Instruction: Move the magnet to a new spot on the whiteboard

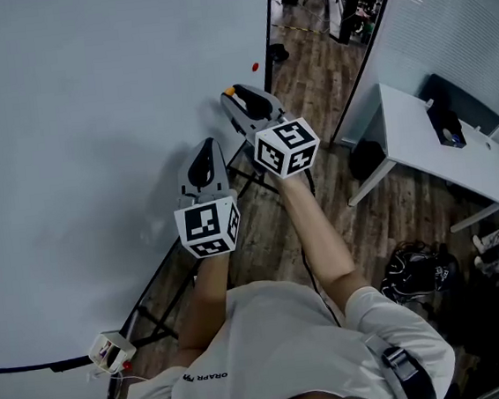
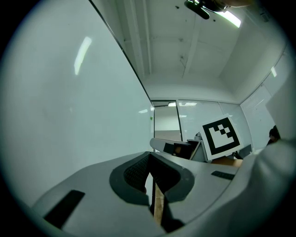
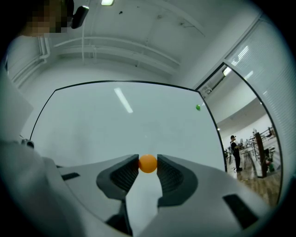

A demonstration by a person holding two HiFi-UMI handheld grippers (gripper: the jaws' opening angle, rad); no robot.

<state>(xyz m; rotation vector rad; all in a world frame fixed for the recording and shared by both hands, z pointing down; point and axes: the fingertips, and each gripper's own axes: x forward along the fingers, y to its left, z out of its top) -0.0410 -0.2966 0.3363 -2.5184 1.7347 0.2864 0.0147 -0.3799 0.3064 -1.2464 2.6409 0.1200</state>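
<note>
A small orange magnet [image 3: 148,164] sits pinched between the tips of my right gripper [image 3: 148,162], which is shut on it. In the head view that gripper [image 1: 231,92] points at the right part of the whiteboard [image 1: 91,122], with the orange magnet [image 1: 229,90] at its tip. Whether the magnet touches the board I cannot tell. My left gripper [image 1: 207,145] is lower and to the left, close to the board, with its jaws shut on nothing [image 2: 149,157]. The board [image 3: 115,129] fills the right gripper view.
A small green magnet [image 3: 198,107] sticks near the board's upper right corner; a red dot [image 1: 255,66] shows by the board's edge. The board's stand legs [image 1: 156,319] are below. A white desk [image 1: 440,156] and a black bag [image 1: 413,274] are at right.
</note>
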